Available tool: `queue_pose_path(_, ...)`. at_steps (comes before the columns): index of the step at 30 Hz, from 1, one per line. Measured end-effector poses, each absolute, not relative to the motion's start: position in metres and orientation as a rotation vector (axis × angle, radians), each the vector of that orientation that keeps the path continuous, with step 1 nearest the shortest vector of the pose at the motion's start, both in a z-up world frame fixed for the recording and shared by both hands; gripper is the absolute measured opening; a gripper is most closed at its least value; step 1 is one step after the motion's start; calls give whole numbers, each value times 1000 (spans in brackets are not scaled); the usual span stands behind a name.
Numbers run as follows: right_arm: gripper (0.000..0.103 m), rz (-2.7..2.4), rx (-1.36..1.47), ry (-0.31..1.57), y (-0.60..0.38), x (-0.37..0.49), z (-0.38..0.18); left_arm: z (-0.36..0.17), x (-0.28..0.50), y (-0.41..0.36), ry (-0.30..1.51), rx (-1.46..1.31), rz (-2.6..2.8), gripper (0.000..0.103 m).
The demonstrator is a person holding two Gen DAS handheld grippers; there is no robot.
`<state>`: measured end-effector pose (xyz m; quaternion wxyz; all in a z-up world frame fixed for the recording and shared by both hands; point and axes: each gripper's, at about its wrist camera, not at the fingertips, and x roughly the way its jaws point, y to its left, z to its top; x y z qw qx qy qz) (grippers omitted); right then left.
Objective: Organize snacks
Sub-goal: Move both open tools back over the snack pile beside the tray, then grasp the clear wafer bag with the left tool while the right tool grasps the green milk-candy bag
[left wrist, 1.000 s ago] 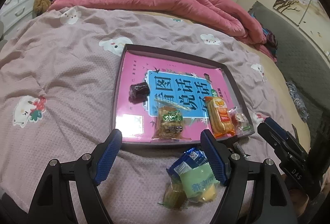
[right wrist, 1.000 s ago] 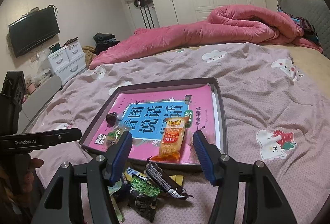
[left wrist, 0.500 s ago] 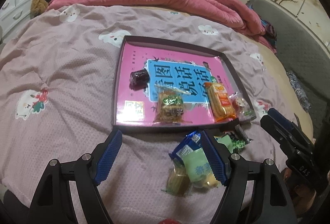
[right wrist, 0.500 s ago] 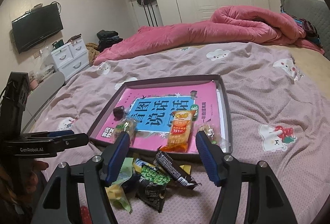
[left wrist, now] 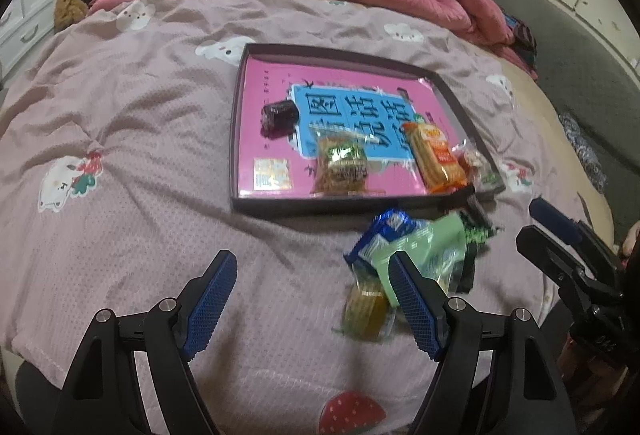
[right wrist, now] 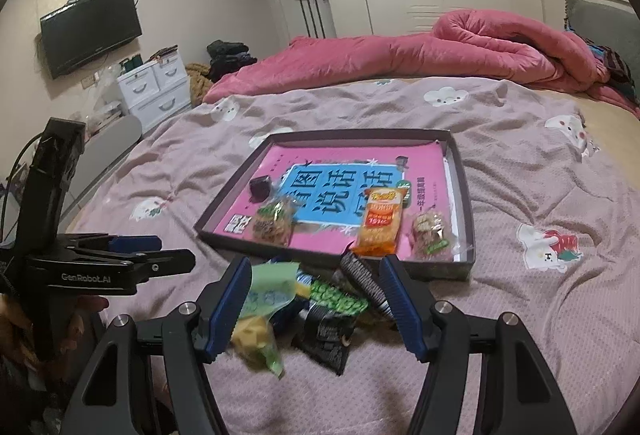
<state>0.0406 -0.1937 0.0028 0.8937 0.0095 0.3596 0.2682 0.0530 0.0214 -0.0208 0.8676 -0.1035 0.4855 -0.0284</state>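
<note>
Left jaws: my left gripper (left wrist: 310,299) stands wide open and empty over the bedspread; its right finger overlaps the near edge of the loose pile, so I judge it is lined up for a pick.
Right jaws: my right gripper (right wrist: 316,295) is also spread wide, holding nothing, with the pile framed between its fingers.
Between the right jaws: a heap of loose snack packets (right wrist: 316,305) lies on the bed, touching one another: a pale green pouch (left wrist: 426,249), a blue-and-white wrapper (left wrist: 380,231), a yellow-green cake pack (left wrist: 366,309), a black-and-green packet (right wrist: 334,305).
Just beyond the jaws: a shallow dark cardboard tray (right wrist: 336,257) lined with a pink and blue printed sheet, its near wall just past the pile.
In the tray: a small dark wrapped sweet (left wrist: 279,115), a brown-and-green biscuit pack (left wrist: 340,165), an orange cracker pack (right wrist: 382,221), and a clear pack of nuts (right wrist: 430,233), set in a loose row along the near side, I think to leave room for the rest.
Underneath: a mauve bedspread with cartoon animals (left wrist: 120,155), soft and creased, so packets may tilt.
Progress: four in, several out; roughly halfway, I judge.
</note>
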Motion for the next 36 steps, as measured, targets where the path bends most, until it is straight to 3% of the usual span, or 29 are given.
queue_pose_path(25,66,678,-166,915,-153,18,-33,-44,36,12,1156,-197,-142,79)
queue_pose_path(36,66,738,-123,982,-142,31,-54,-47,36,9,1170,-202,-156,79)
